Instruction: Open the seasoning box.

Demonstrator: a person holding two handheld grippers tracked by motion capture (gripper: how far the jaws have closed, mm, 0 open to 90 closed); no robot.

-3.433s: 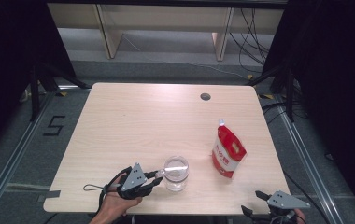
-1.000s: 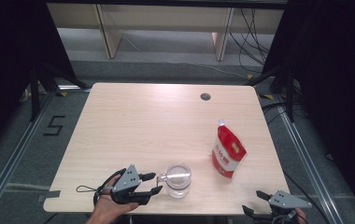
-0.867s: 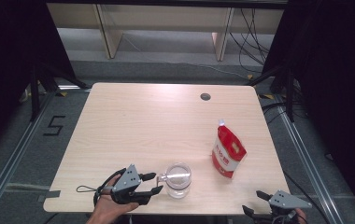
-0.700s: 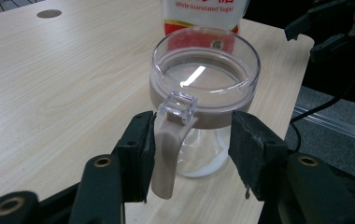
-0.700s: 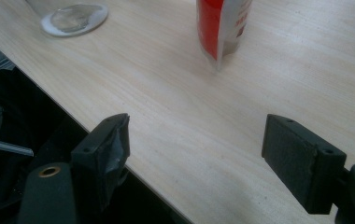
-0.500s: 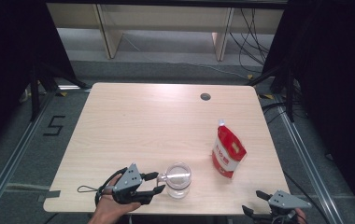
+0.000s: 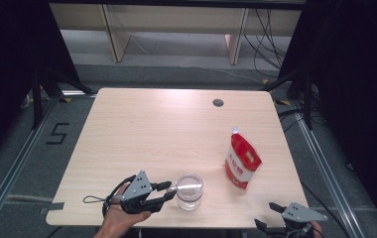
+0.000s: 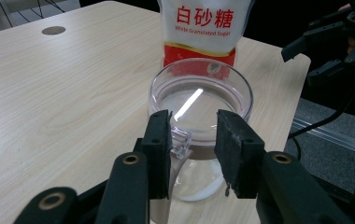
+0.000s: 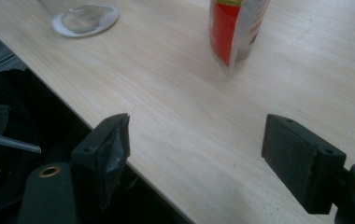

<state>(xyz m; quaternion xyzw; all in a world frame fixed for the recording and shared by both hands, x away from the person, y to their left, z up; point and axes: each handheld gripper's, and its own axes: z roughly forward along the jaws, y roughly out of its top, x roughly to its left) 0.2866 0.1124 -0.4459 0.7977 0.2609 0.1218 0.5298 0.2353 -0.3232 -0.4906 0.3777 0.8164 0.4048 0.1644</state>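
Near the counter's (image 7: 127, 129) front edge, left of its middle, the left gripper (image 7: 169, 191) lies level with its jaws, which have just been closing, narrowed about the handle of the clear glass mug (image 7: 189, 191), seemingly to grip it, though contact is unclear. Farther right stands the red sugar pouch (image 7: 241, 163), upright. At the front right corner the right gripper (image 7: 268, 215) waits off the edge, jaws wide and empty.

Red-and-white sugar pouch (image 7: 241, 162), clear cup (image 7: 189, 191)
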